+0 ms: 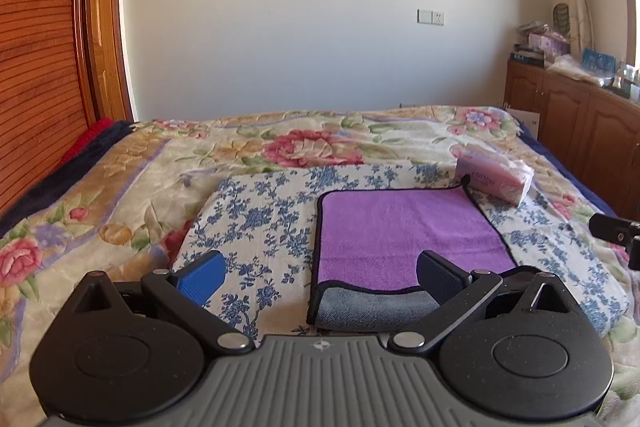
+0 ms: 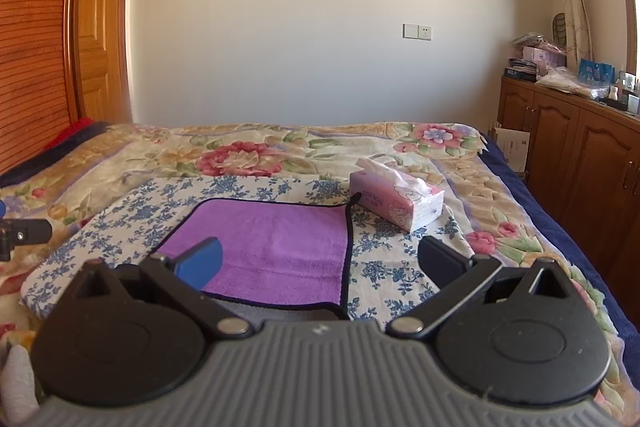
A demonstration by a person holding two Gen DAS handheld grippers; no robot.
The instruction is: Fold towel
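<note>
Towel (image 1: 408, 231) first: from the left wrist view we see it lying flat on a blue-flowered pad (image 1: 256, 211) that sits on the bed (image 1: 120, 187), purple side up with a dark trim, and its near edge turned over to show a grey underside. Our left gripper (image 1: 320, 277) hovers over the near end with its jaws spread wide and holding nothing. The towel's near left corner falls in the gap between them; the dark right finger (image 1: 438, 277) overlaps the turned-up edge, while the blue left finger (image 1: 202, 277) is over the bare pad, off the towel. A pink tissue box (image 1: 496, 181) stands just beyond the towel's far right corner, where a small loop sticks up.

From the right wrist view, the towel (image 2: 272, 239) lies ahead and to the left. Our right gripper (image 2: 320, 265) also has its jaws wide and empty. Here the near right corner of the towel sits in the gap; the blue finger (image 2: 200, 263) overlaps the purple cloth, and the dark finger (image 2: 440, 261) is over the pad (image 2: 384, 267), clear of the towel. The tissue box (image 2: 396, 197) is beside the far right corner.
</note>
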